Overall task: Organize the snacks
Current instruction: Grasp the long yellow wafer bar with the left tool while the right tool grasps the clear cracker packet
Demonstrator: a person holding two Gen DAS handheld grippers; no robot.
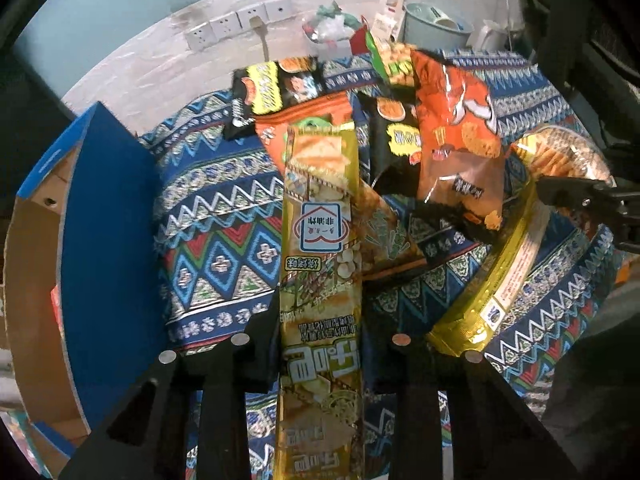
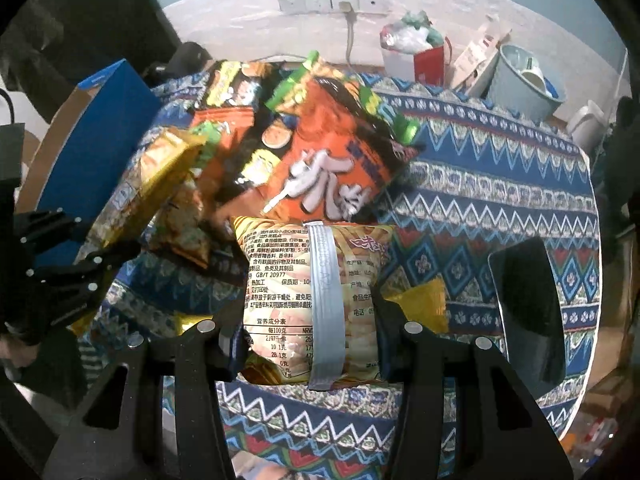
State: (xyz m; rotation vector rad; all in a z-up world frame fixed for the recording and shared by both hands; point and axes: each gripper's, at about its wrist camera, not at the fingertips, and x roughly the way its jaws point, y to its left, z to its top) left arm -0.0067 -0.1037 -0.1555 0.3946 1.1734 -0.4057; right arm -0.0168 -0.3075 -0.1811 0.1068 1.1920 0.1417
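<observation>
Both grippers are loaded. The left gripper [image 1: 320, 344] is clamped on a long gold snack packet [image 1: 320, 264], held up over the patterned tablecloth [image 1: 216, 216], just beside the open blue cardboard box [image 1: 108, 216]. The right gripper [image 2: 308, 332] has its fingers pressed against both sides of a yellow chip bag [image 2: 312, 296], back label showing. Ahead, the rest of the heap: an orange bag [image 2: 324, 168] atop black-and-yellow packets [image 2: 236, 84]. A dark phone [image 2: 528, 308] lies well apart to the right.

A long gold snack packet [image 1: 320, 280] and a yellow chip bag [image 2: 312, 300] front overlapping orange and black packets [image 2: 320, 160].
</observation>
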